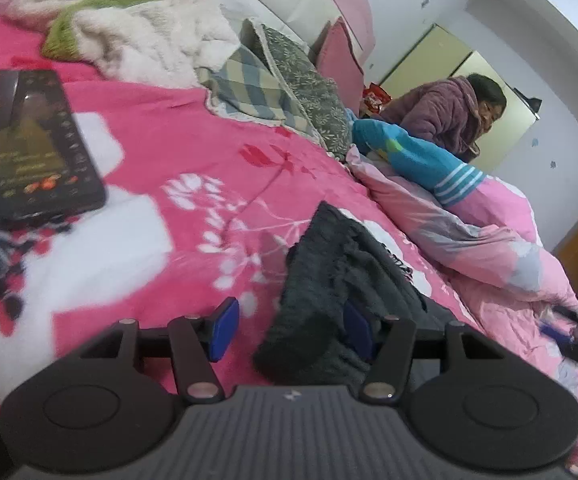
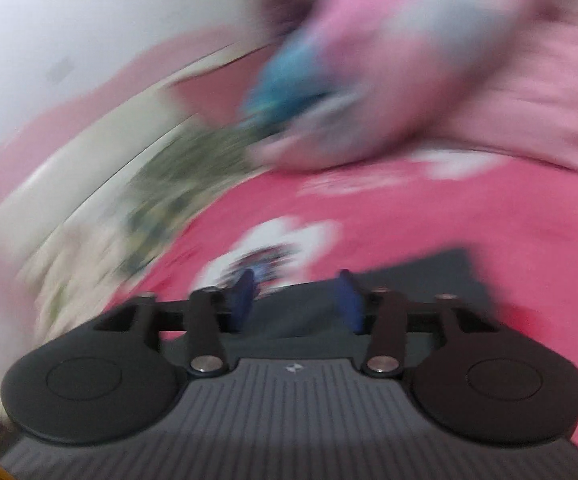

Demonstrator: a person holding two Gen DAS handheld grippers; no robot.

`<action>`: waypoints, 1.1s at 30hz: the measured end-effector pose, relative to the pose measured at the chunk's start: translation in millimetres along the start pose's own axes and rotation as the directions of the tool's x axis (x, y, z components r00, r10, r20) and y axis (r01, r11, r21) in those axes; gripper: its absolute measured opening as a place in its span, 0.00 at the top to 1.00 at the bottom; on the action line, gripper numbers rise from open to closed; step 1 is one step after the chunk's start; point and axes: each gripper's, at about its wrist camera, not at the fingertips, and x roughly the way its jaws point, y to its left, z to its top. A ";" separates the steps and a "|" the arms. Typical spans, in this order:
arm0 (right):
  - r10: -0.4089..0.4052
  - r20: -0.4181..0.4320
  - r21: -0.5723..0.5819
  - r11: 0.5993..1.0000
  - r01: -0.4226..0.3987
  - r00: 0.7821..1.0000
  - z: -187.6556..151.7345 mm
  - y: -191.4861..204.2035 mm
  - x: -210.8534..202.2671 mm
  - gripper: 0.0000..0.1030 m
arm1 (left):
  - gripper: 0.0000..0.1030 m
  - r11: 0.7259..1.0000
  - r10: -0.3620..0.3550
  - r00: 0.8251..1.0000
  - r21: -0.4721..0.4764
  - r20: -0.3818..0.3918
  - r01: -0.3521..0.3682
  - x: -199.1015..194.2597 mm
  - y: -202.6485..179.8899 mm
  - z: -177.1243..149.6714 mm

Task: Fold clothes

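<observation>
Both jaws of the left gripper (image 1: 289,330) stand wide apart, and the dark grey knitted garment (image 1: 331,280) lies bunched between them on the pink floral blanket (image 1: 193,152), crowded against the right blue pad (image 1: 359,330) and clear of the left one. Nothing is clamped. A phone (image 1: 37,144) rests well off to the left. Through heavy blur, the right gripper (image 2: 295,300) is likewise spread, with flat grey fabric (image 2: 429,276) lying beneath and between its pads, unpinched.

one phone (image 1: 37,144), one dark garment (image 1: 329,280), three pillows (image 1: 309,92), one person (image 1: 449,112)
</observation>
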 end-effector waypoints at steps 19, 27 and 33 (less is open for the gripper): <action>0.224 -0.649 -0.345 0.765 -0.544 0.727 -47.5 193.2 247.8 0.93 | 0.43 0.901 -0.432 0.902 0.045 0.007 0.431 -5.4 19.9 -20.7; 0.329 -0.687 -0.292 0.691 -0.661 0.648 -26.0 189.1 210.6 0.94 | 0.42 0.847 -0.526 0.849 0.068 -0.052 0.528 -1.7 17.0 -22.8; 0.247 -0.732 -0.336 0.681 -0.651 0.636 -37.9 192.8 245.3 0.94 | 0.42 0.856 -0.507 0.857 0.057 -0.093 0.513 4.6 18.4 -22.5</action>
